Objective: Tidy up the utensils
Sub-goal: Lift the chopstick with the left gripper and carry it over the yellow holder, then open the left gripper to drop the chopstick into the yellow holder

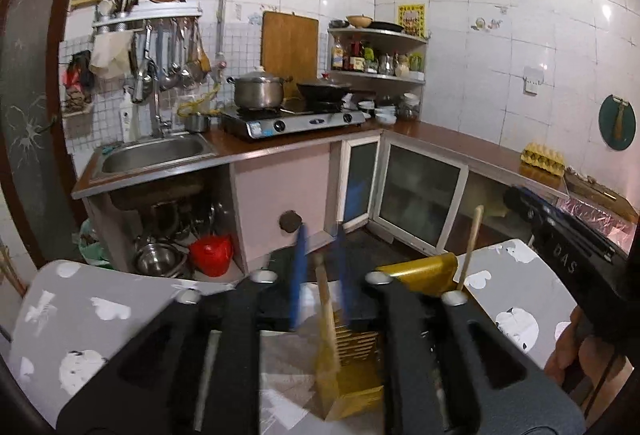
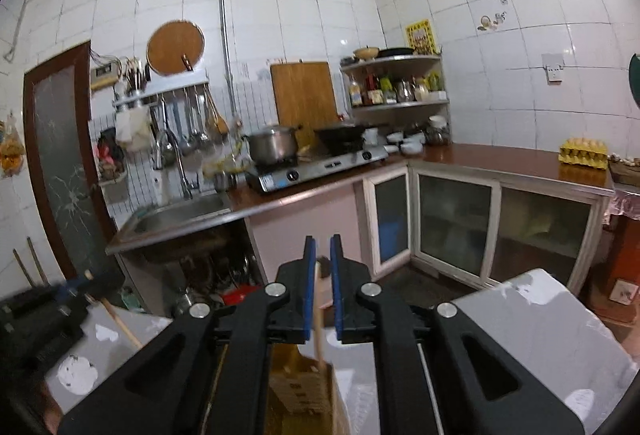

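In the left wrist view my left gripper is open, its blue pads blurred. A thin wooden utensil handle stands in the gap, its lower end in a golden holder on the grey patterned table. A second golden holder further right has another wooden stick in it. In the right wrist view my right gripper is open too. A wooden handle rises between its pads, near the left pad, out of a golden holder.
The black body of the right gripper and a hand show at the right. The left gripper is at the far left. Beyond the table are a sink, a stove and an egg tray.
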Motion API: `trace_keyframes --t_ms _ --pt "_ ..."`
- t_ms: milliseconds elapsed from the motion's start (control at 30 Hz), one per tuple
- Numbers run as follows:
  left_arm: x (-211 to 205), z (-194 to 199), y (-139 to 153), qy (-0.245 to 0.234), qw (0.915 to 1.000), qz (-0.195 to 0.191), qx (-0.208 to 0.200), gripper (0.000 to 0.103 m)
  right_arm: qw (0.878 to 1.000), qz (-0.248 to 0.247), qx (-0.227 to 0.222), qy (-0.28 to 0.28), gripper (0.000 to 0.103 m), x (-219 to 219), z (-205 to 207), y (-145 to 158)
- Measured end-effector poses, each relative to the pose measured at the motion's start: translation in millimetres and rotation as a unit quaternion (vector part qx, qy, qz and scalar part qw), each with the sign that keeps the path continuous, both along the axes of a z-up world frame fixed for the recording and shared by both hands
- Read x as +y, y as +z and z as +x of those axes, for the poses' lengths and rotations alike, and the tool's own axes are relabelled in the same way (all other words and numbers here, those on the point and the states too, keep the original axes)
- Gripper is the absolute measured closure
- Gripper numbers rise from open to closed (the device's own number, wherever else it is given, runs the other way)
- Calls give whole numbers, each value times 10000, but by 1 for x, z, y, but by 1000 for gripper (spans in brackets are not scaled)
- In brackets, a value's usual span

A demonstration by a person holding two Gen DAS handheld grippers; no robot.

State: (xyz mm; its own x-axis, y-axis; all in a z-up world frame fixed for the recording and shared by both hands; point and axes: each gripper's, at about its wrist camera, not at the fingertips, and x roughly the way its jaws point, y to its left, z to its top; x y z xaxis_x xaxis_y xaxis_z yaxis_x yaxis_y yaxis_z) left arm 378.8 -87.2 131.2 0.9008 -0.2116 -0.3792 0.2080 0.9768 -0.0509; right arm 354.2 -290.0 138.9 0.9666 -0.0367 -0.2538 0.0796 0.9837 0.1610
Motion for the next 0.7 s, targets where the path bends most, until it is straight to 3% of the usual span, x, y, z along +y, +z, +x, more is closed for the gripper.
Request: trace_keyframes --t_ms 33,67,100,267,333,500,700 --pt "6 -9 6 58 10000 1 -34 62 10000 -21 32 -89 53 -1 -7 3" --pt "10 -17 11 95 9999 18 -76 55 9999 -38 35 -144 49 -3 -15 4" --pt "16 -27 17 146 9998 48 -139 53 9997 -76 54 -205 49 -4 -28 8" --pt "50 -78 44 574 9974 338 -283 14 9990 -125 243 -344 47 -9 -81 25" --pt "61 -100 52 754 9950 527 -383 5 9987 -143 335 -352 43 -7 -101 27" --pt "81 -139 55 827 9939 683 -265 5 9969 -147 677 -379 42 2 -144 19" --pt "99 -160 21 801 9944 672 163 5 9927 -88 1117 -449 41 9 -171 -18"
